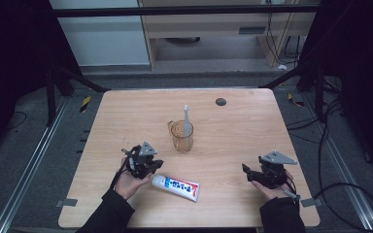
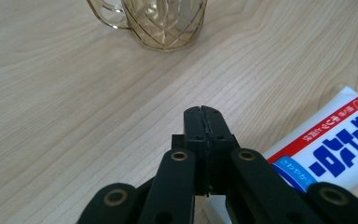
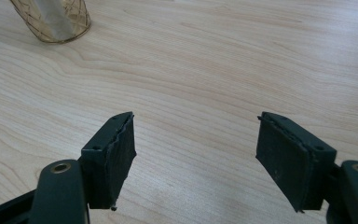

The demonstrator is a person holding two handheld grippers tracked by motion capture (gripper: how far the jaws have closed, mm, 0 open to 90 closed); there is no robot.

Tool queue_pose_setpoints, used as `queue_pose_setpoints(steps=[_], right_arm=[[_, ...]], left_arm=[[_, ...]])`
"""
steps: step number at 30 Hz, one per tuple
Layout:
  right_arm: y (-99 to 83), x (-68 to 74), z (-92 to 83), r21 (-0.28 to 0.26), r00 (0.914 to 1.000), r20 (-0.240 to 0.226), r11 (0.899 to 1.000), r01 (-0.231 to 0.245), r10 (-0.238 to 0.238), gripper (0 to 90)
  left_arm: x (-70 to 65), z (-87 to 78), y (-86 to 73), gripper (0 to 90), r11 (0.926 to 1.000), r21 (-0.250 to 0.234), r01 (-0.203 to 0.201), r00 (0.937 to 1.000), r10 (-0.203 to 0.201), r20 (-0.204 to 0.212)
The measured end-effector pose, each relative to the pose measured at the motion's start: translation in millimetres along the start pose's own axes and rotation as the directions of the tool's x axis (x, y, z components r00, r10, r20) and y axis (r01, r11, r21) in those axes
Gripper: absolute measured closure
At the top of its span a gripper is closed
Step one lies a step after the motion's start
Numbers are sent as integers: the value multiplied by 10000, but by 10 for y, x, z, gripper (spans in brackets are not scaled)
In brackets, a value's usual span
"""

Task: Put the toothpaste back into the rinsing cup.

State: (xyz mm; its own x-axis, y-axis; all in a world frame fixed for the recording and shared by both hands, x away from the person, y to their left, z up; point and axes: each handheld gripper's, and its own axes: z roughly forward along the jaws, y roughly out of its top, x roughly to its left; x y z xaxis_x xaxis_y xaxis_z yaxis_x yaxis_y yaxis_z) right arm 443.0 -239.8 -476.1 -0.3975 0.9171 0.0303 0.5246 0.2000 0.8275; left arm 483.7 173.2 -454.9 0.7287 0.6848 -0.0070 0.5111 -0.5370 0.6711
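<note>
An amber plastic mug [image 1: 181,136] stands near the table's middle with a white toothbrush [image 1: 186,120] upright in it; its patterned base shows at the top of the left gripper view [image 2: 161,23] and in the top-left corner of the right gripper view [image 3: 56,21]. A white toothpaste tube [image 1: 176,187] with blue and red print lies flat near the front edge, also at the lower right of the left gripper view [image 2: 328,149]. My left gripper [image 1: 151,167] is shut and empty, its jaws pressed together just left of the tube's cap end. My right gripper [image 1: 245,172] rests open at the front right, nothing between its pads.
A small dark round disc [image 1: 220,101] sits near the far edge of the wooden table [image 1: 243,131]. Black frame bars and cables surround the table on both sides, with a cabinet behind.
</note>
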Motion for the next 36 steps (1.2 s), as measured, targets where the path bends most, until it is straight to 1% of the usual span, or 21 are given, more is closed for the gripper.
queue_pose_setpoints(steps=[3,5,6,7,8,14,18,23,26,30,31,34,36], right_arm=[[2,12,6,74,9999,-73,9999,-120,121,279],[0,8,14,51,10000,-44,10000,-8,8,280],[0,9,14,45,10000,-51,10000,-13,13,279],[1,8,13,30,10000,-52,10000,17,-17,279],[2,11,11,29,10000,-58,10000,-3,4,279],[3,9,9,25,10000,-57,10000,10,-9,279],[5,10,3,11,10000,-63,10000,12,-12,279],[1,17,6,48,10000,-66,10000,31,-30,279],[4,13,2,23,10000,-54,10000,32,-32,279],[0,9,0,30,10000,-48,10000,-17,17,279],[-1,9,-1,34,10000,-40,10000,5,-5,279],[0,13,0,29,10000,-43,10000,9,-9,279],[0,17,1,38,10000,-46,10000,20,-20,279]], left_arm=[[-20,55,-10,893,9995,284,-164,9997,159,189],[-39,74,-14,893,9989,410,-240,9992,227,316],[-46,81,-16,893,9981,509,-341,9988,321,379],[-55,88,-21,893,9979,510,-391,9986,371,388],[-61,90,-24,893,9971,610,-458,9983,435,392],[-97,95,-83,894,9950,839,-543,9979,511,399],[-108,43,-142,893,9948,879,-512,9982,482,363],[-119,-16,-230,893,9951,932,-337,9991,311,289],[-146,-29,-271,893,9935,1079,-368,9992,347,210],[-179,-45,-313,893,9944,1019,-275,9995,256,198],[-209,-77,-337,893,9940,1037,-355,9991,326,289],[-239,-96,-358,893,9940,1025,-371,9989,340,319],[-281,-116,-392,893,9945,980,-362,9986,322,422]])
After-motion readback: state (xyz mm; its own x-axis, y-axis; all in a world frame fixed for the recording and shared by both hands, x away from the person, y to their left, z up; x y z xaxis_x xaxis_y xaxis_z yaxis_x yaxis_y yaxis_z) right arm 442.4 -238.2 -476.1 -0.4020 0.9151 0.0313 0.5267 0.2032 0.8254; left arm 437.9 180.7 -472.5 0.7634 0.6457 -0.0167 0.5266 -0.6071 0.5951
